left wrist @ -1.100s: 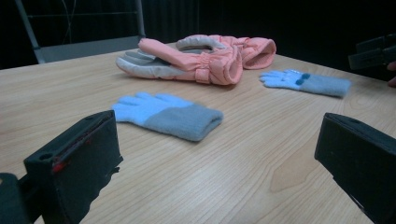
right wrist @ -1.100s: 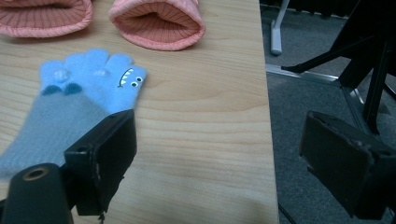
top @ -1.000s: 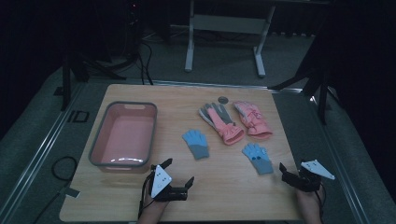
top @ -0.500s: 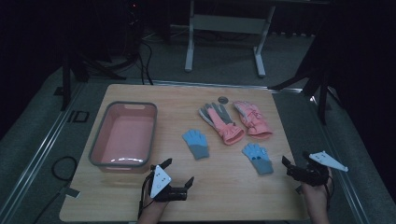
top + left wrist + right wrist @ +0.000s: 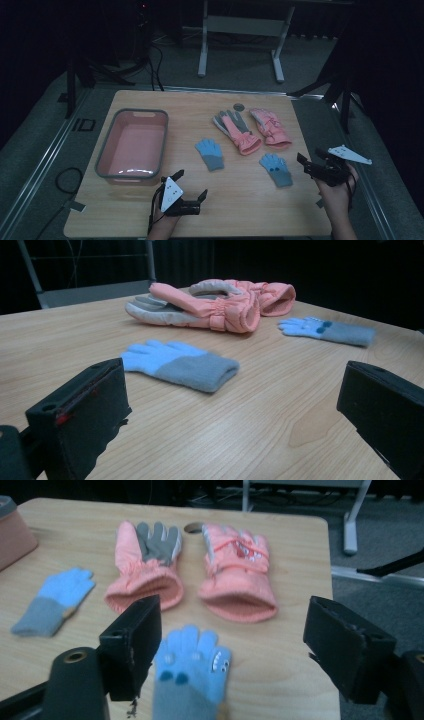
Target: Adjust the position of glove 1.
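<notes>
Two pink winter gloves lie side by side at the back of the wooden table (image 5: 250, 205): one palm up with grey fingers (image 5: 237, 131) (image 5: 200, 307) (image 5: 145, 565), one back up (image 5: 270, 127) (image 5: 265, 290) (image 5: 237, 570). A plain blue knit glove (image 5: 210, 153) (image 5: 180, 362) (image 5: 52, 600) lies mid-table. A second blue glove with a face pattern (image 5: 276, 169) (image 5: 327, 330) (image 5: 192, 670) lies to its right. My left gripper (image 5: 190, 184) (image 5: 235, 390) rests open near the front edge, empty. My right gripper (image 5: 310, 156) (image 5: 235, 625) hovers open right of the patterned glove; its jaws have just been closing slightly, gripping nothing.
A pink basin (image 5: 131, 176) (image 5: 12, 530) with a grey rim stands empty at the left of the table. A round hole (image 5: 239, 106) (image 5: 192, 527) sits in the tabletop behind the pink gloves. Dark floor, cables and a metal stand lie beyond the far edge.
My right gripper has lifted off the table's right front corner and now hangs higher beside the patterned blue glove. The left gripper and all gloves stay where they were.
</notes>
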### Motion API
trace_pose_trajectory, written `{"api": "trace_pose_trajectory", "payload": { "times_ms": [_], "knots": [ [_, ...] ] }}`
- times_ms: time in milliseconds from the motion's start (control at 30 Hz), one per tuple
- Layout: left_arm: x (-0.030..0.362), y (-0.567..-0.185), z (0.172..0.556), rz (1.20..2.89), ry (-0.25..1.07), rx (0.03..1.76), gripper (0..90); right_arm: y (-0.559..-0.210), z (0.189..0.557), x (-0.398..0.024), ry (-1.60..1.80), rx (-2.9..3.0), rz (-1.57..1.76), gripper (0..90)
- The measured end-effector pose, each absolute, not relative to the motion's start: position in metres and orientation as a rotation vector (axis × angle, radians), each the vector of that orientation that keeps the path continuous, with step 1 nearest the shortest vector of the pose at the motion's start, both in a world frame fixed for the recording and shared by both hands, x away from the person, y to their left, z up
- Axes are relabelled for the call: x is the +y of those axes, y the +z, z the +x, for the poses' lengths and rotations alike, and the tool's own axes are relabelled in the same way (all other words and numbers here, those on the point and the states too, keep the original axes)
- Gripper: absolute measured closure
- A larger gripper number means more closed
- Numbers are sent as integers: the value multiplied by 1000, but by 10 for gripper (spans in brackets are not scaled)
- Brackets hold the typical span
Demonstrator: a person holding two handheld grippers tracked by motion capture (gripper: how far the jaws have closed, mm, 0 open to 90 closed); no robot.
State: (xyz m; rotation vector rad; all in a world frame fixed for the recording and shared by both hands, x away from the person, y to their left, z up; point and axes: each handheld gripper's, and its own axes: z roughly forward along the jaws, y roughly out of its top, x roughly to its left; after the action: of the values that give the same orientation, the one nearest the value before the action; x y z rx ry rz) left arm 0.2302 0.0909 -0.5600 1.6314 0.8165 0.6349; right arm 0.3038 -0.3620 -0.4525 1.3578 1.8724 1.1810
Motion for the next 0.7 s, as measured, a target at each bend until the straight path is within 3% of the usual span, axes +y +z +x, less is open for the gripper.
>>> {"api": "trace_pose_trajectory", "payload": {
  "times_ms": [333, 467, 700],
  "knots": [
    [91, -560, 230, 1630, 630, 817, 3, -435, 311, -336, 1169, 1948, 1264, 216],
    [91, -560, 230, 1628, 628, 816, 3, -432, 317, -321, 1207, 2017, 1252, 131],
    [91, -560, 230, 1633, 629, 811, 3, -428, 320, -299, 1206, 2082, 1171, 102]
  ]
}}
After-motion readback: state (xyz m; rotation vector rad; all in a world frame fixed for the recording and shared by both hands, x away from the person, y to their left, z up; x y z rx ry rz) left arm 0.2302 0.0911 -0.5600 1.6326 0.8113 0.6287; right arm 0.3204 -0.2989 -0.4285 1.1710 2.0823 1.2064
